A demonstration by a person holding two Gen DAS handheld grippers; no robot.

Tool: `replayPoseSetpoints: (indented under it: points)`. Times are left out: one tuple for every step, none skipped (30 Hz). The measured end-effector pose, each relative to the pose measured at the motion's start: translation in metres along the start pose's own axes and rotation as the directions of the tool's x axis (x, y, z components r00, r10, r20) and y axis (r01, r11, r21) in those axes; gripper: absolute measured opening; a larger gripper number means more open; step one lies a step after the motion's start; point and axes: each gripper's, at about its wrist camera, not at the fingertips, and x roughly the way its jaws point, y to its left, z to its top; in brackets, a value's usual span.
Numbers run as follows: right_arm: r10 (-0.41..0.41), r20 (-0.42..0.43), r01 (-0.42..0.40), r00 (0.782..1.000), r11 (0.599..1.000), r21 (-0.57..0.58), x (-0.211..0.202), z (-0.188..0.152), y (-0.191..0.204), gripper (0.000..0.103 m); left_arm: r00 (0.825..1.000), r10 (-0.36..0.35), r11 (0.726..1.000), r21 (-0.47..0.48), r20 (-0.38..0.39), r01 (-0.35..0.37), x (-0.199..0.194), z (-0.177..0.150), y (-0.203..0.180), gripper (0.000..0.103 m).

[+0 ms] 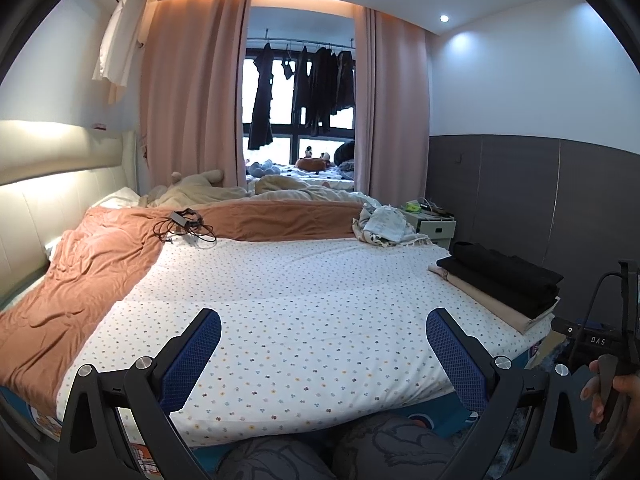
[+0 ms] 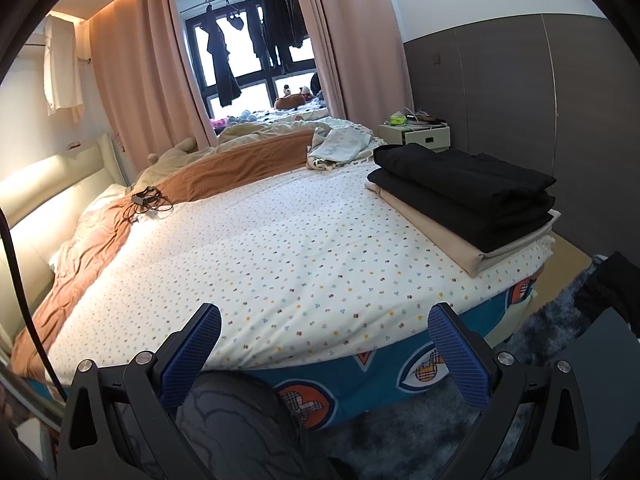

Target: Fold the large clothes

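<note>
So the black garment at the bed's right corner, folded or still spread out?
Folded. The black garment lies as a compact layered rectangle atop a folded beige piece, edges squared.

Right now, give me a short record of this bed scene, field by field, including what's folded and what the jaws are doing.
surface: bed with dotted white cover
folded stack: black garments on top of a beige one, at the bed's right corner
unfolded: light patterned cloth, crumpled at the far right side
other: orange blanket along the left side; charger and cable lying on it
left gripper: jaws open, holding nothing
right gripper: jaws open, holding nothing
</note>
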Motion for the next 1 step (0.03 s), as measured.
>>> replayPoseSetpoints:
  points:
    - [0.0,0.0,0.0,1.0,1.0,0.0,-0.0001,0.0,0.0,0.103,1.0,-0.002,1.0,0.0,0.0,0.002,-0.0001,-0.0001,-0.0003,0.103]
